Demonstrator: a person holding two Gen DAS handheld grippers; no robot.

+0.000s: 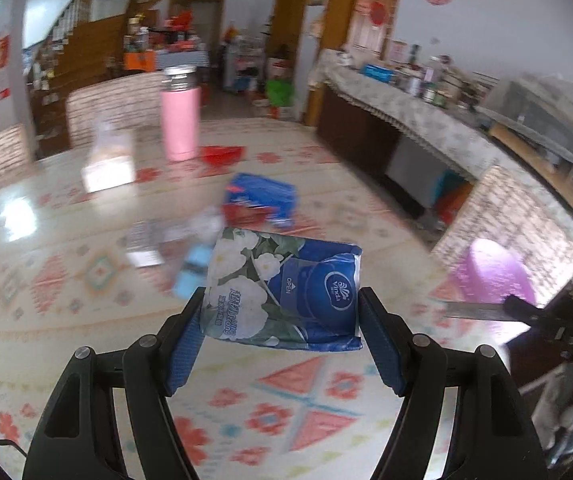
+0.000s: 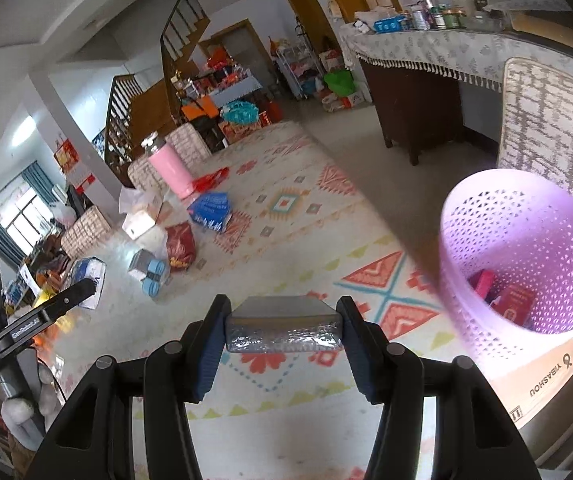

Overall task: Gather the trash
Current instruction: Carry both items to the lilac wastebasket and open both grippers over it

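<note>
Blue pads on the left gripper (image 1: pixel 282 316) squeeze a floppy tissue pack (image 1: pixel 286 292) with white flowers on it, and the pack hangs above the table, not touching it. The right gripper (image 2: pixel 284 326) pinches a small silver box (image 2: pixel 284 326) between its own blue pads, also lifted off the table. In the right wrist view the purple basket (image 2: pixel 522 256) sits near, at about three o'clock from the box, and it leans toward the camera so we can see inside. A red packet (image 2: pixel 516 304) and a pink thing (image 2: pixel 482 284) already lie at its bottom, so I think some trash is done. Both held pieces still need to go in, and the silver box looks closest to the basket. More is left on the table, out at about ten o'clock in that view: a blue bag (image 2: pixel 210 208), a red bag (image 2: pixel 180 246), a little light blue thing (image 2: pixel 154 278) and a white box (image 2: pixel 140 220). I cannot tell which of these count as trash. A tall pink bottle (image 2: pixel 168 172) with a shiny lid stands farther back, and it is probably not trash. The table wears a shiny cream cloth (image 2: pixel 286 208) with red and blue diamond shapes. Around it are woven chairs, and a long counter (image 2: pixel 426 46) with jars sits at about one o'clock. Wooden stairs and a messy pile of boxes fill the far end of the room.
</note>
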